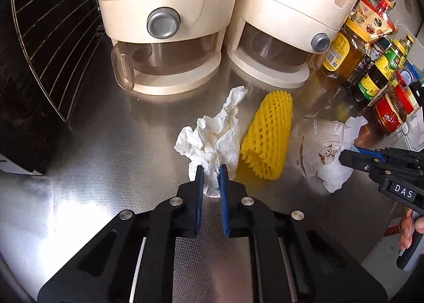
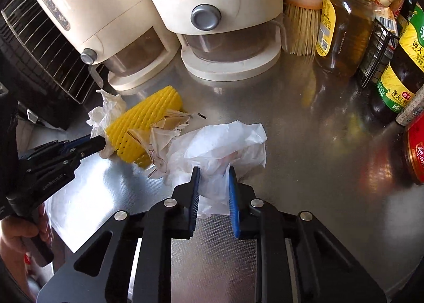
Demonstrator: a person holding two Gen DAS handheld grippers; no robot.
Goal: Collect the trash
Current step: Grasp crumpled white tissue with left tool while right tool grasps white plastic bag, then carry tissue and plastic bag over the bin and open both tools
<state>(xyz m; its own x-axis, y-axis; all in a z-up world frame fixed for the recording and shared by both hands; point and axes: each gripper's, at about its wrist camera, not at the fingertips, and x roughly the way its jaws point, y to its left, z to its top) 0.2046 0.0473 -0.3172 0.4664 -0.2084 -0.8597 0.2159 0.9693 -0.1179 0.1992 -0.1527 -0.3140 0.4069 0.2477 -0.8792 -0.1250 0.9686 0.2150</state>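
Nearest the lens, lower centre of the left wrist view: left hand-held gripper point(image 1: 211, 170), pointing steeply down, blue pads drawn in and clamped on the near edge of a crumpled white paper towel point(image 1: 212, 130). Towel lies on the steel table point(image 1: 92, 157), long axis running from the pads up toward frame centre.

Just right of the towel: yellow foam fruit net point(image 1: 267, 138), tube-shaped, long axis near-vertical in frame, far end toward the appliances, lying flat on the table.

Lower centre of the right wrist view: right hand-held gripper point(image 2: 213, 173), likewise tilted steeply down, pads pressed onto a bunched white plastic bag point(image 2: 225, 144) resting on the table. A clear printed wrapper point(image 2: 164, 128) lies between bag and net.

Right edge of the left view: a person's hand point(image 1: 406, 228) wrapped round the right gripper's handle.

Far: two cream appliances point(image 1: 164, 19), a wire rack point(image 1: 53, 45) upper left, sauce bottles point(image 1: 371, 64) upper right.
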